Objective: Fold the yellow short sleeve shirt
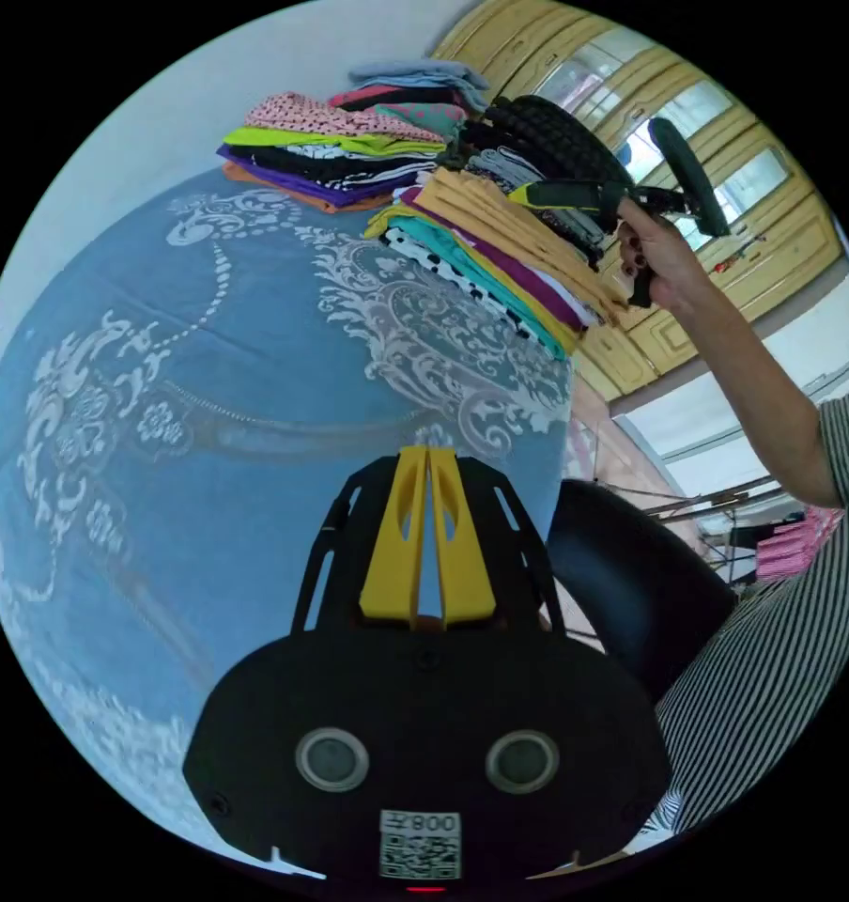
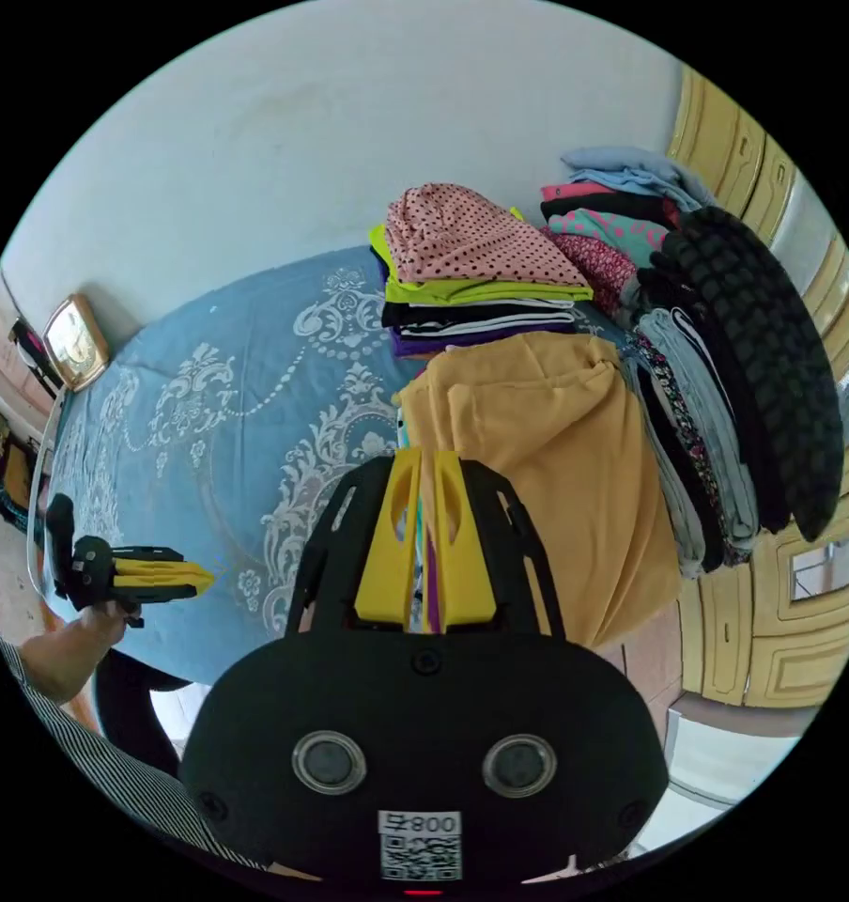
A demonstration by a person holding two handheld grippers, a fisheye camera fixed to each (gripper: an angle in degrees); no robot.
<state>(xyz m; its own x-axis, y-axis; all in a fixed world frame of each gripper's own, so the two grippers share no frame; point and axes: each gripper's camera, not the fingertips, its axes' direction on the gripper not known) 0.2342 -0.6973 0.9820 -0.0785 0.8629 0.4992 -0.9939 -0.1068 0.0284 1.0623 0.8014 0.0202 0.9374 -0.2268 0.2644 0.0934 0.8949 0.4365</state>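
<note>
1. Where the left gripper's [image 1: 427, 460] yellow jaws stand in the left gripper view, they are pressed together with a hairline gap and nothing between them; they hang over the blue patterned bedspread [image 1: 208, 395] without visible contact.
2. Right gripper [image 2: 426, 465], right gripper view: jaws likewise nearly closed, only a thin slit showing. Their tips lie over the near edge of the yellow short sleeve shirt [image 2: 547, 460]; I cannot tell whether any cloth is pinched or touched.
3. The yellow shirt lies folded on top of a stack of folded clothes [image 1: 481, 263] at the bedspread's edge, its front edge drooping over the layers below (teal, purple, black-and-white spotted).
4. Just behind it, a second stack [image 2: 471, 282]: pink dotted piece on top, lime green, black-and-white and purple beneath.
5. Beside the shirt, a third pile [image 2: 706, 442] of grey, floral and dark pieces, with a black knobbly-textured item [image 2: 763, 357] leaning on its far side. More folded pieces, blue and teal, sit behind.
6. Left gripper view: a hand [image 1: 655, 258] grips the right gripper's handle, raised level with the stacks, forearm extended from a striped sleeve [image 1: 847, 442].
7. Right gripper view: the left gripper appears low at the bedspread's near edge, held in a hand, well apart from the stacks.
8. Yellow panelled cabinet doors [image 2: 781, 601] stand beyond the piles; a black chair back [image 1: 631, 583] is near the person.
</note>
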